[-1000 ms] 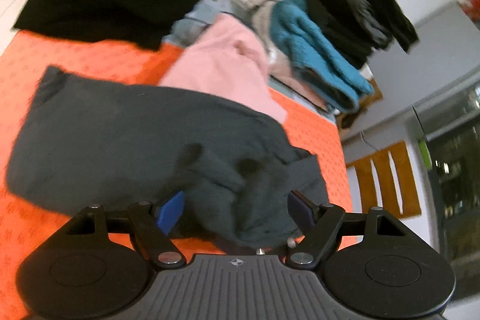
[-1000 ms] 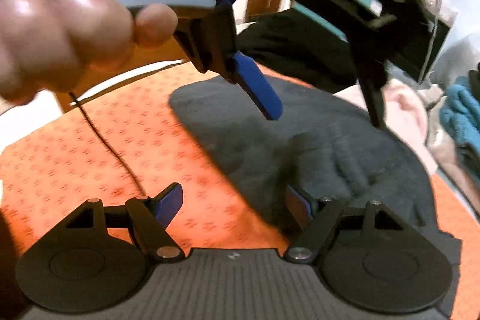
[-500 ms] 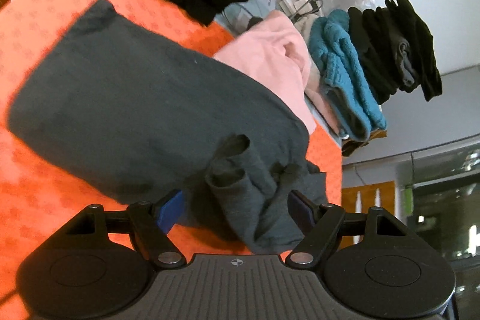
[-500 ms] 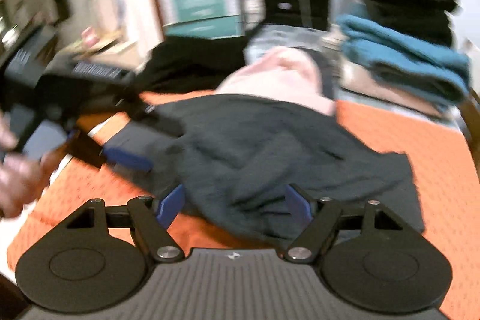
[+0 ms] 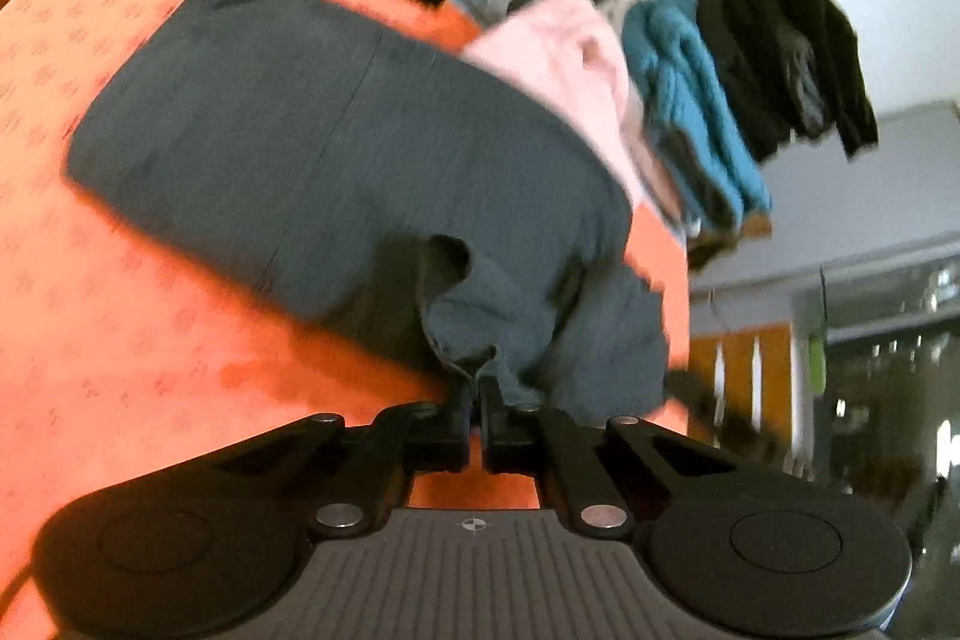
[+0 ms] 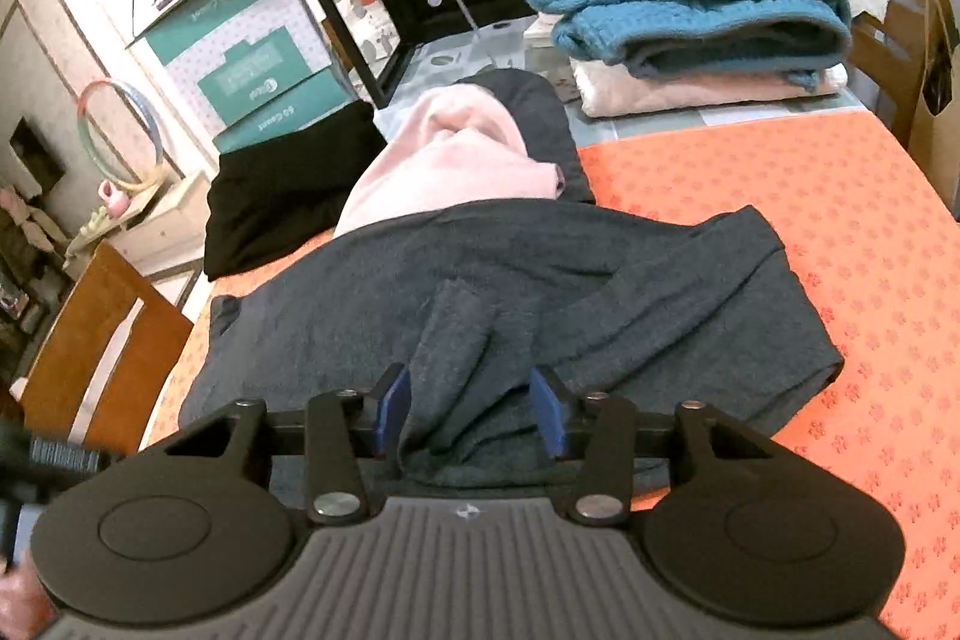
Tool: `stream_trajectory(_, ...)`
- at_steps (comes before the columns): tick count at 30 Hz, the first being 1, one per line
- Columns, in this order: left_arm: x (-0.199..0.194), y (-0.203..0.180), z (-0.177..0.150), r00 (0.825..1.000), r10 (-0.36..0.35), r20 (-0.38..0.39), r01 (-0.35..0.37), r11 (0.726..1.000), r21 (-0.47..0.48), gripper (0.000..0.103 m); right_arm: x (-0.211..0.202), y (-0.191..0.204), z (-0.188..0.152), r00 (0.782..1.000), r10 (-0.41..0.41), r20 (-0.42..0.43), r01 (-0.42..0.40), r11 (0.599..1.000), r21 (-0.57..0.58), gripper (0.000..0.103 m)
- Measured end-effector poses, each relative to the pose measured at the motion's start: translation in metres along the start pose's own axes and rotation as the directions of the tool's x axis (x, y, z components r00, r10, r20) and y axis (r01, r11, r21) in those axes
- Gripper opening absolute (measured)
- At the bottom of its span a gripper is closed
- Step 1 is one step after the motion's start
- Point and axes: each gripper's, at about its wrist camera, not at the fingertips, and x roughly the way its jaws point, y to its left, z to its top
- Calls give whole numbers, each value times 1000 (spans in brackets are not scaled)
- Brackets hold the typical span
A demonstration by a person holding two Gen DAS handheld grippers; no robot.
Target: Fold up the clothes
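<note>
The left gripper point(image 5: 474, 388) pinches the grey garment point(image 5: 336, 148), probably by its hem; the right gripper point(image 6: 468, 415) straddles a fold, parted.

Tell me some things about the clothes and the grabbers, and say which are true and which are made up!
1. The left gripper is pinching the dark grey garment. True.
2. The right gripper is closed tight. False: its jaws stand apart with grey cloth between them.
3. The blue sweater lies under the pale pink folded one. False: blue is on top.
4. The tablecloth is orange. True.
</note>
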Motion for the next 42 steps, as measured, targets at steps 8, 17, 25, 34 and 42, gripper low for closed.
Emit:
stream_trajectory(8, -5, 16, -23, 992, 120, -49, -114, 986, 121, 28, 19, 12, -14, 993, -27, -118, 13, 992, -123, 51)
stream_trajectory(17, -6, 12, -8, 985, 138, 99, -155, 970, 186, 56, 39, 21, -35, 991, -67, -115, 48, 986, -159, 48)
stream_trajectory(25, 20, 15, -2, 978, 183, 99, -200, 961, 192, 46, 38, -3, 10, 1000, 10, 11, -12, 994, 113, 48)
stream_trajectory(34, -21, 22, 1, 980, 65, 191, -77, 995, 60, 46, 30, 30, 10, 987, 156, -36, -158, 986, -47, 3)
stream_trajectory(42, -28, 34, 2, 981, -22, 192, 30, 999, -37, 59, 27, 102, -41, 959, 199, -201, -272, 849, -454, 3)
